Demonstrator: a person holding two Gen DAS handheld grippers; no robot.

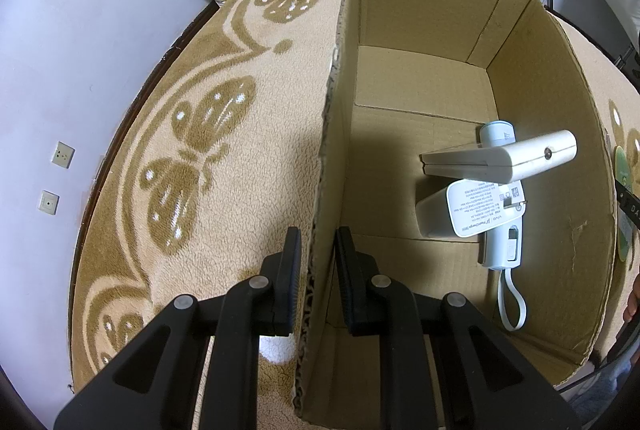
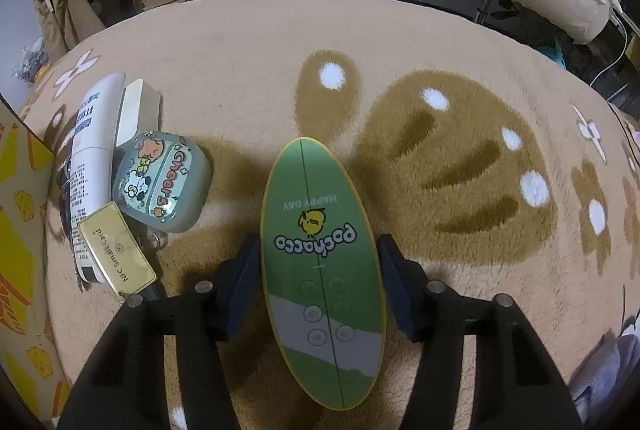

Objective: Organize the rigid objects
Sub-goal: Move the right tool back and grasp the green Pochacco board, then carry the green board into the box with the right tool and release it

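Right gripper (image 2: 318, 254): jaws spread, straddling the green oval Pochacco case (image 2: 322, 270), left pad touching its edge, right pad just clear; not clamped. Case lies flat on the fleece blanket (image 2: 440, 41), long axis running away from the camera. Left gripper (image 1: 318, 254): pads pinch the near wall of the cardboard box (image 1: 552, 109). Inside the box: white charger (image 1: 460, 209), white hair dryer (image 1: 502, 246), white folded device (image 1: 504, 157).

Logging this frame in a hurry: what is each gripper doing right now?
Left gripper: fingers straddle the cardboard box wall; whether they clamp it cannot be told.
Right gripper: open around the green oval case, not gripping.
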